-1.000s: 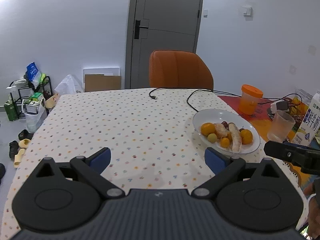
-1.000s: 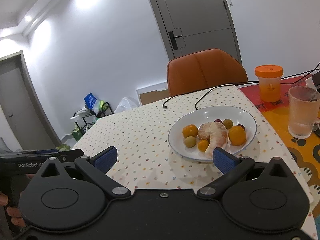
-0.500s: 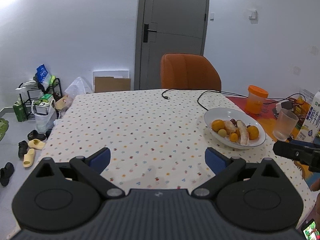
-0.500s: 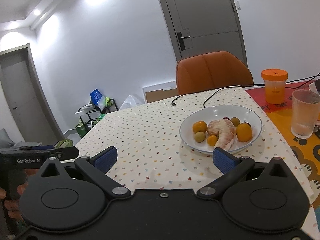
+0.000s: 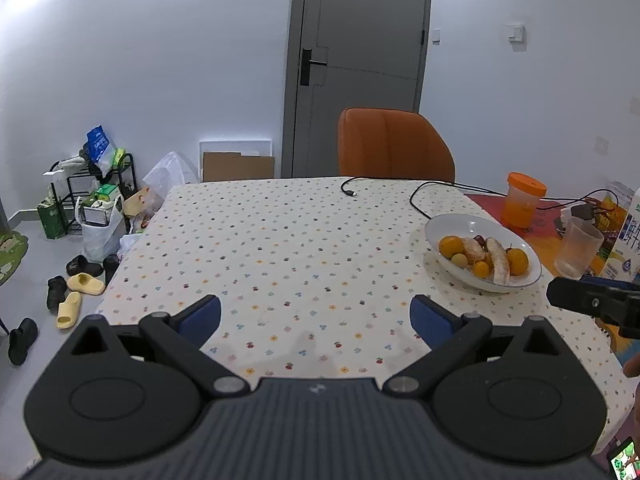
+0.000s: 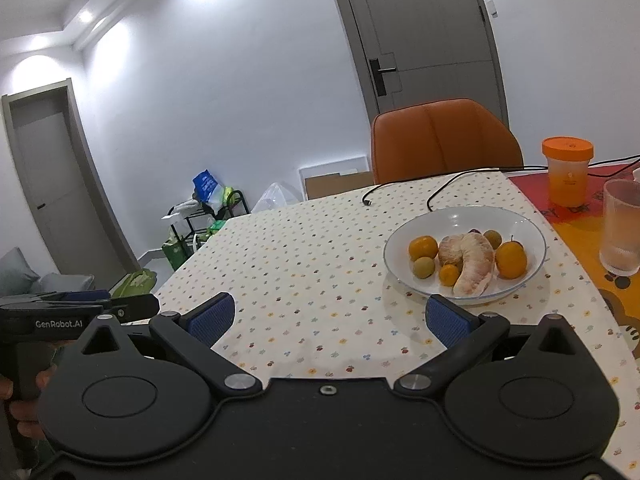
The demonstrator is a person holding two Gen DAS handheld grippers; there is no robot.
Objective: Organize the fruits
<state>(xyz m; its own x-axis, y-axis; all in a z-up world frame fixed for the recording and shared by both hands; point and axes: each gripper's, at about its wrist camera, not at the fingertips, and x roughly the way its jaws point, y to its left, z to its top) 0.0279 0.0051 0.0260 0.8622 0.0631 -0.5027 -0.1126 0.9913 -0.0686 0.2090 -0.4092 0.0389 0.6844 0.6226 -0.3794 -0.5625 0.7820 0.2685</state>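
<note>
Right wrist view | right gripper (image 6: pixel 328 316) fingers spread wide, empty, above bench (image 6: pixel 300 264) | left gripper (image 5: pixel 316 318) fingers likewise apart, empty | fruits (image 6: pixel 466 258) in white bowl (image 6: pixel 516 220) at bench's right

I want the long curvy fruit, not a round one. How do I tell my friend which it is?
Find the white bowl on the dotted tablecloth, in front of the orange chair. In its middle lies the peeled pomelo piece: pale pink, long and curved, while every neighbour is a small round ball.
</note>
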